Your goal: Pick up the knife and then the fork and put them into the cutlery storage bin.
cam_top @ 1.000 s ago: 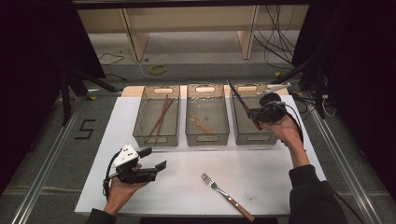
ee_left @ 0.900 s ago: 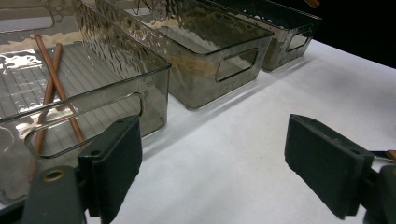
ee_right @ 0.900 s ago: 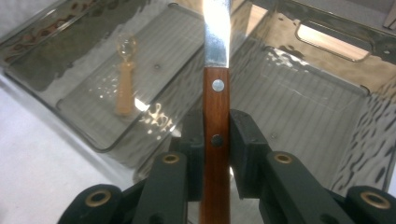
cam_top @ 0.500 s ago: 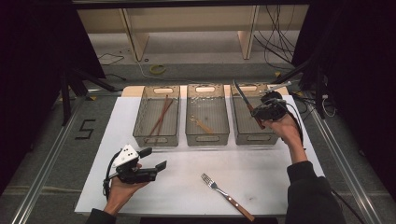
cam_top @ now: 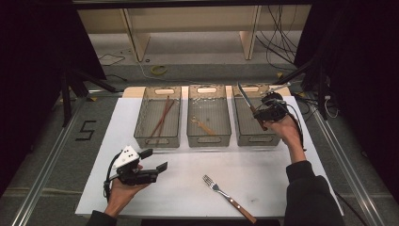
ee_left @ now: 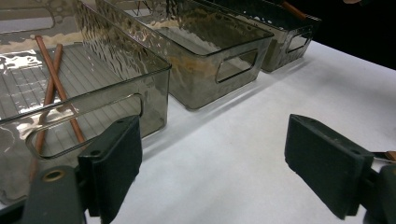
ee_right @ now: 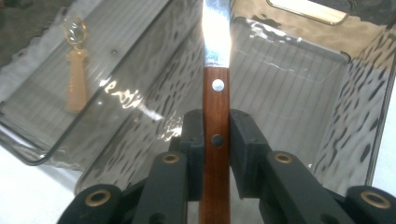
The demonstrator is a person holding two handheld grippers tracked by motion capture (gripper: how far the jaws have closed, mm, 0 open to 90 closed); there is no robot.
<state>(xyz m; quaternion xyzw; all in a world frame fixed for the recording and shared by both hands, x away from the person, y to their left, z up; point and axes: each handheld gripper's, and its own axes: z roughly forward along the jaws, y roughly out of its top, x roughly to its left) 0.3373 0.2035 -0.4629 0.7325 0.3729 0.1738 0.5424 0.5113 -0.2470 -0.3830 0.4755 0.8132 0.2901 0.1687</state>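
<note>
The right gripper (cam_top: pixel 263 113), clamped on the wooden handle of a knife (ee_right: pixel 216 93), has drifted a little farther over the right-hand bin (cam_top: pixel 254 137) than it was a second ago, and the blade now points up and away above that bin's bare floor. That tells me the knife is about to be lowered into its own bin, beside the bin with the chopsticks (cam_top: pixel 161 117) and the middle one with a small wooden utensil (cam_top: pixel 203 126). The left gripper (cam_top: pixel 153 162) has stayed put, jaws spread and holding nothing, low over the white mat (cam_top: pixel 263 174) near the fork (cam_top: pixel 228 197), which I'd guess comes next.
</note>
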